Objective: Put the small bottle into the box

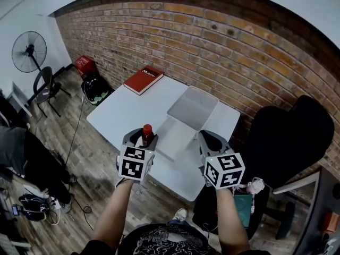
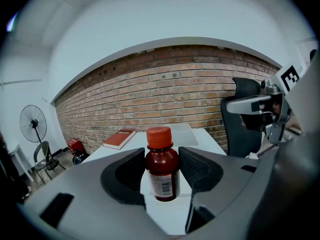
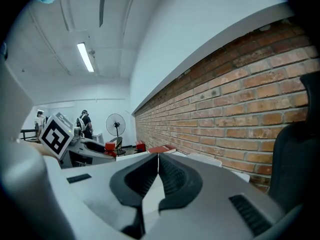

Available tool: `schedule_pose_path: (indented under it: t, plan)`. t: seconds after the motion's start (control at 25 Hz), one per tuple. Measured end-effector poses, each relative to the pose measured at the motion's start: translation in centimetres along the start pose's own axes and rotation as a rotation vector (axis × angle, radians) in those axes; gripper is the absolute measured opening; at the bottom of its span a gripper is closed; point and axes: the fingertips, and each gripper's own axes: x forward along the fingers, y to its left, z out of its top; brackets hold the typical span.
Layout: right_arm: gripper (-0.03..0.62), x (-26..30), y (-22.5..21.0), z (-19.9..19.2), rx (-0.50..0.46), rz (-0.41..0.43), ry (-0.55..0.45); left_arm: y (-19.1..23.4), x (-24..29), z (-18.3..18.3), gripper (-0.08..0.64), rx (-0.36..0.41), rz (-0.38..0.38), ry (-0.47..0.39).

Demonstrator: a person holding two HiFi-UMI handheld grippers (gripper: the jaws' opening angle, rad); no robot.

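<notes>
A small brown bottle (image 1: 147, 133) with a red cap stands upright between the jaws of my left gripper (image 1: 143, 141), which is shut on it over the near edge of the white table (image 1: 122, 113). In the left gripper view both pads press the bottle (image 2: 161, 171) at its sides. The open white box (image 1: 192, 108) lies mid-table, just beyond and to the right, its flat half (image 1: 172, 137) reaching towards me. My right gripper (image 1: 207, 137) hovers by the box's near right side, shut with nothing in it; its pads (image 3: 167, 171) meet.
A red book (image 1: 143, 79) lies at the table's far left corner. A brick wall runs behind the table. A black office chair (image 1: 287, 137) stands at the right, and a fan (image 1: 29, 51) and another chair (image 1: 45, 84) on the floor at the left.
</notes>
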Motion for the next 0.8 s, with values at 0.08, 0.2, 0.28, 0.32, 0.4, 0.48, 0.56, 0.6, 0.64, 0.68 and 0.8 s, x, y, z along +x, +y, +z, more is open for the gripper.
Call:
schedule_pose_path:
  t: [0.08, 0.2, 0.28, 0.32, 0.4, 0.48, 0.56, 0.6, 0.64, 0.68, 0.8]
  plan:
    - [0.021, 0.1, -0.9, 0.1, 0.004, 0.011, -0.004, -0.4, 0.5, 0.4, 0.227, 0.004, 0.013, 0.001]
    - [0.021, 0.4, -1.8, 0.2, 0.008, 0.026, -0.005, -0.8, 1.0, 1.0, 0.227, -0.001, 0.023, 0.002]
    - [0.021, 0.6, -2.1, 0.3, 0.009, 0.035, -0.007, -1.0, 1.4, 1.2, 0.227, -0.007, 0.025, -0.003]
    - [0.021, 0.8, -2.2, 0.4, 0.007, 0.039, -0.008, -1.0, 1.5, 1.4, 0.227, -0.007, 0.028, -0.004]
    - [0.021, 1.0, -2.4, 0.6, 0.003, 0.045, -0.009, -1.0, 1.7, 1.6, 0.227, 0.000, 0.035, -0.005]
    - [0.021, 1.1, -2.7, 0.8, 0.002, 0.046, -0.011, -1.2, 1.9, 1.9, 0.227, 0.003, 0.032, -0.006]
    - [0.021, 1.5, -3.0, 0.9, 0.002, 0.043, -0.011, -1.3, 2.3, 2.2, 0.227, 0.000, 0.024, -0.007]
    - [0.021, 1.8, -3.0, 0.9, 0.002, 0.042, -0.011, -1.2, 2.6, 2.2, 0.227, -0.002, 0.021, -0.006]
    - [0.021, 2.1, -3.0, 0.9, 0.001, 0.041, -0.010, -1.1, 2.9, 2.2, 0.227, -0.002, 0.017, -0.005]
    - [0.021, 2.4, -2.9, 0.9, 0.000, 0.039, -0.008, -1.0, 3.1, 2.2, 0.227, -0.002, 0.012, -0.004]
    - [0.021, 3.0, -2.5, 1.0, -0.004, 0.027, -0.006, -0.7, 3.8, 2.4, 0.227, 0.001, -0.011, -0.008]
